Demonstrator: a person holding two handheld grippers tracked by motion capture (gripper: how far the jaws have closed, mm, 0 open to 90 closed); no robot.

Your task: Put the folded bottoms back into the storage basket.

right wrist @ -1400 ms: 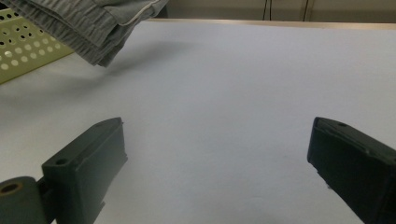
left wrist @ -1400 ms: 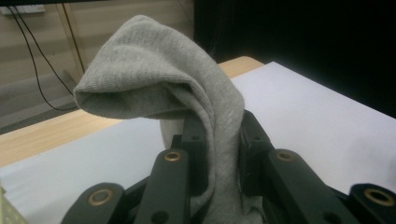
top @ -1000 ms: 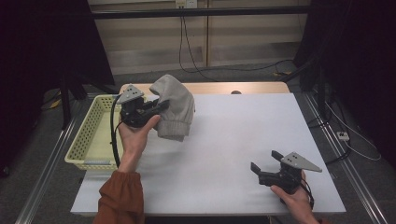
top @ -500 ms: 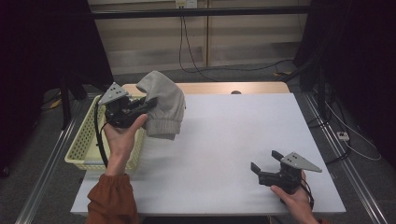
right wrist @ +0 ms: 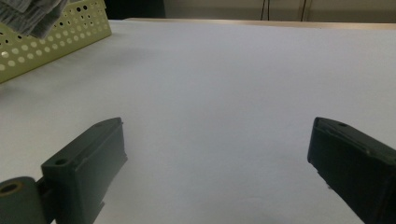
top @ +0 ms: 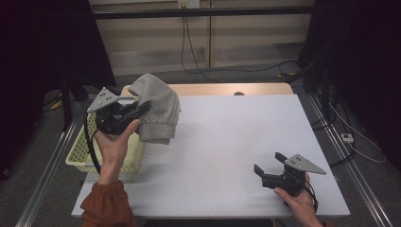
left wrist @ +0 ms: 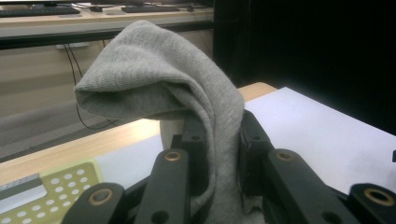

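Left gripper [top: 142, 107] has its fingers clamped on a soft, floppy grey knit hat [top: 156, 112] dangling over the yellow basket [top: 80, 153], probably light, best pinched by a fold, while right gripper [top: 268, 163] sits spread on the bench [top: 227, 142].

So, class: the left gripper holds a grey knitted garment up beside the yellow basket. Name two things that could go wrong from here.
1. The left gripper pinches only a narrow fold of the grey garment; most of it hangs free, so it might slip out.
2. The garment hangs over the rim of the yellow basket and the white table. Released now, part may land outside the basket.
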